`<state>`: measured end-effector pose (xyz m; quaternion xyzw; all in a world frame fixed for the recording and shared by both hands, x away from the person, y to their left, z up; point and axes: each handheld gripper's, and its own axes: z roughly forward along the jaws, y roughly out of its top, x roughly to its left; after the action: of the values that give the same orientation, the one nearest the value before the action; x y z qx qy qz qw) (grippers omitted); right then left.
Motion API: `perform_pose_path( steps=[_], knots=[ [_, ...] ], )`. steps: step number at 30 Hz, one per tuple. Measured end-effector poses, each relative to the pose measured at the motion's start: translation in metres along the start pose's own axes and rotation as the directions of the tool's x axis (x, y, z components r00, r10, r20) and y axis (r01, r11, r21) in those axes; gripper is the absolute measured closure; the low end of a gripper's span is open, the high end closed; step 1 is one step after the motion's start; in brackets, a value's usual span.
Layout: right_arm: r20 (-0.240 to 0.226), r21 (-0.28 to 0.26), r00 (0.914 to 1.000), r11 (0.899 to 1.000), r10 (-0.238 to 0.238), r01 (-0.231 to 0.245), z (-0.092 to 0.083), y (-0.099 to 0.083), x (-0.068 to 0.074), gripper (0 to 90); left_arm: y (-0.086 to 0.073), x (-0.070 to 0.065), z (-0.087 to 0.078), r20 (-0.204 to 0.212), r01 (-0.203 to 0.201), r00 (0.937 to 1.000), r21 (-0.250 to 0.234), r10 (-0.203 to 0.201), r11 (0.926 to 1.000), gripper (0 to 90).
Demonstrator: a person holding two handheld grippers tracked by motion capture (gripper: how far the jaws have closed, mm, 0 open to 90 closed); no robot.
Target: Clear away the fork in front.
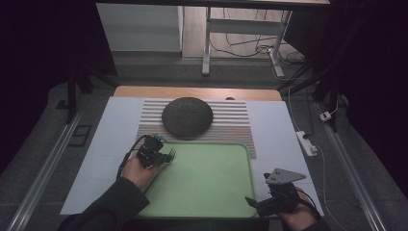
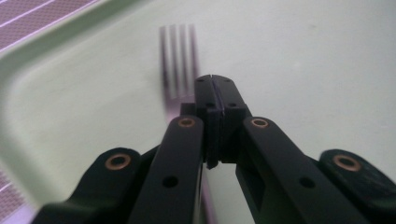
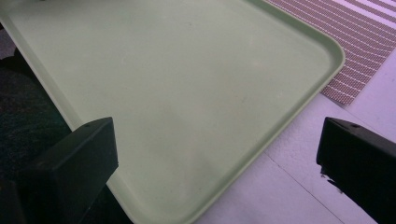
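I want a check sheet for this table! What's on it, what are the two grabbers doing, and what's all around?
Surface: pale table cover with a striped mat at the back.
Job's things: fork held over the green tray, prongs forward.
Clutter: dark round plate on the mat.
Grippers: left gripper shut on the fork; right gripper open at the tray's near right corner, holding nothing.
Cables: white power strip and cord right of the table; wires on the floor behind.
Surroundings: dim room, white table legs behind.

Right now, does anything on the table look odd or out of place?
Nothing stands out. The tray lies flat and clean, the dark round plate sits on the striped mat, and the left tool holds a fork over the tray.
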<state>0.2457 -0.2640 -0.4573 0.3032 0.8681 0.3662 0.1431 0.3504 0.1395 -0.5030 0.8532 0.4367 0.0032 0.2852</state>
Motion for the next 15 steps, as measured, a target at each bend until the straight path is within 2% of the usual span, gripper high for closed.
perform_pose_path(
  steps=[7, 8, 13, 15],
  knots=[
    [-0.004, 0.002, 1.0000, 1.000, 0.001, -0.001, 0.000, 0.000, 0.000, 0.0, 0.001, -0.011, 0.019, -0.017, -0.055, 0.9983, 0.051, 0.056, 0.9972, 88.8],
    [-0.003, 0.002, 1.0000, 1.000, 0.002, -0.002, 0.000, 0.000, 0.000, 0.0, 0.001, -0.011, 0.020, -0.019, -0.059, 0.9980, 0.042, 0.060, 0.9974, 88.8],
    [-0.005, 0.003, 1.0000, 1.000, 0.000, 0.000, 0.000, 0.000, 0.000, 0.0, 0.001, -0.007, 0.019, -0.050, -0.035, 0.9981, 0.031, 0.037, 0.9989, 88.8],
    [-0.006, 0.003, 1.0000, 1.000, -0.001, 0.001, 0.000, 0.000, 0.000, 0.0, 0.000, -0.001, 0.017, -0.053, -0.009, 0.9985, 0.027, 0.011, 0.9996, 88.8]
  ],
)
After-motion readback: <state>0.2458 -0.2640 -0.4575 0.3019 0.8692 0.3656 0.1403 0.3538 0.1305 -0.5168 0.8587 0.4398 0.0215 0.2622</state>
